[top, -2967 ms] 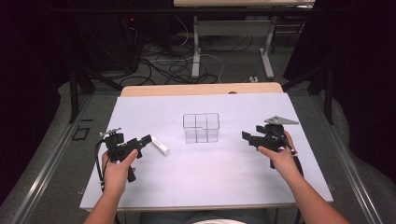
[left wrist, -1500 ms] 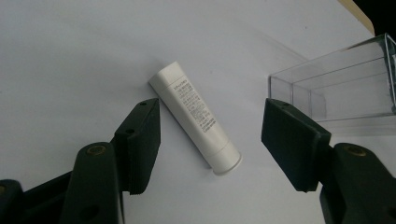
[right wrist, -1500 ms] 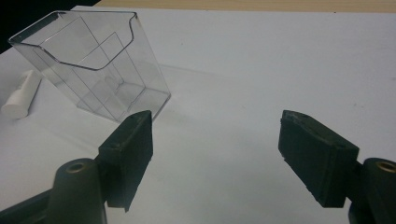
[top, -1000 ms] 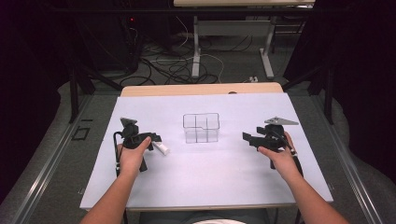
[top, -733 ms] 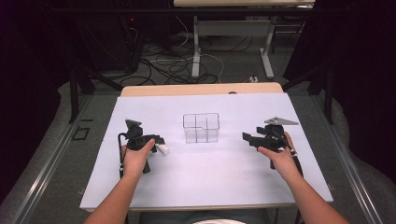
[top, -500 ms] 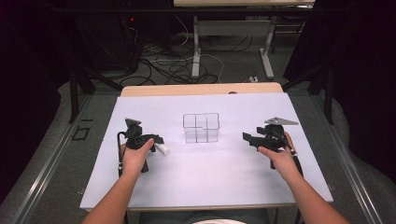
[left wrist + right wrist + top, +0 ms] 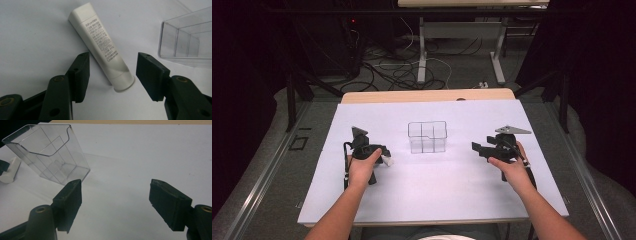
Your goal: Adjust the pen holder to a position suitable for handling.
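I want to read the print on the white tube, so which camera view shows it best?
The left gripper view: the white tube lies close, print up, between open jaws. The high view shows a small white tip by the left gripper; the right gripper view catches one end.

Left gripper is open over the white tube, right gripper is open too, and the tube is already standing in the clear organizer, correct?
Not quite. The white tube is not in the clear organizer; it lies flat on the table beside it, between the open jaws of the left gripper, as the left gripper view shows. The right gripper is open too.
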Demonstrator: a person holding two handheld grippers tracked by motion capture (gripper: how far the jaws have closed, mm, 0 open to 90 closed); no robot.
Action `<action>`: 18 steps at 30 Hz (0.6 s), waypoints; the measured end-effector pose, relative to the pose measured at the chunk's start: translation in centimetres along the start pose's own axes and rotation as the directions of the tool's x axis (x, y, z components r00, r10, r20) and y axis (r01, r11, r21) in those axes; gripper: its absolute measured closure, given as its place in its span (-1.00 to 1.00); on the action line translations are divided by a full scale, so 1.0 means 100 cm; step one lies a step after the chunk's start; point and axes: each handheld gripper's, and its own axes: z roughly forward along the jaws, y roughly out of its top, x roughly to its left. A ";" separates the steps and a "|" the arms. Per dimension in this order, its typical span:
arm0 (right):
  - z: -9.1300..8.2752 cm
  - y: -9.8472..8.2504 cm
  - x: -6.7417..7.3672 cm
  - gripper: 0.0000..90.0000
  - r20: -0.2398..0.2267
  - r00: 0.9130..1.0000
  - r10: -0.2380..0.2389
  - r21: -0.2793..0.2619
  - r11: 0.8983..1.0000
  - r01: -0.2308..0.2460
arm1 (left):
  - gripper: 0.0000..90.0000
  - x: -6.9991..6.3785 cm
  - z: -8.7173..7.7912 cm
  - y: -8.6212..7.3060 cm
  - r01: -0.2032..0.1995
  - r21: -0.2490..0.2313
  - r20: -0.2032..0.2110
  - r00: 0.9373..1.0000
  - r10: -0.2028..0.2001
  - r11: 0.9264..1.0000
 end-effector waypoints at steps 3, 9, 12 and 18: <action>0.000 0.000 0.000 -0.42 0.001 1.000 -0.002 0.001 1.000 0.002 | 0.05 0.001 0.001 0.001 0.005 -0.005 0.001 1.000 -0.005 1.000; 0.000 0.000 0.000 -0.42 0.000 1.000 -0.004 0.000 1.000 0.004 | 0.05 0.001 0.003 0.002 0.020 -0.010 -0.012 1.000 -0.020 1.000; 0.001 -0.001 0.001 -0.42 -0.001 1.000 -0.004 0.005 1.000 0.004 | 0.06 -0.001 0.006 0.001 0.020 -0.016 -0.021 1.000 -0.020 1.000; 0.001 -0.001 0.000 -0.42 -0.001 1.000 -0.006 0.010 1.000 0.006 | 0.14 -0.002 0.007 0.004 0.041 -0.007 -0.041 0.998 -0.041 0.999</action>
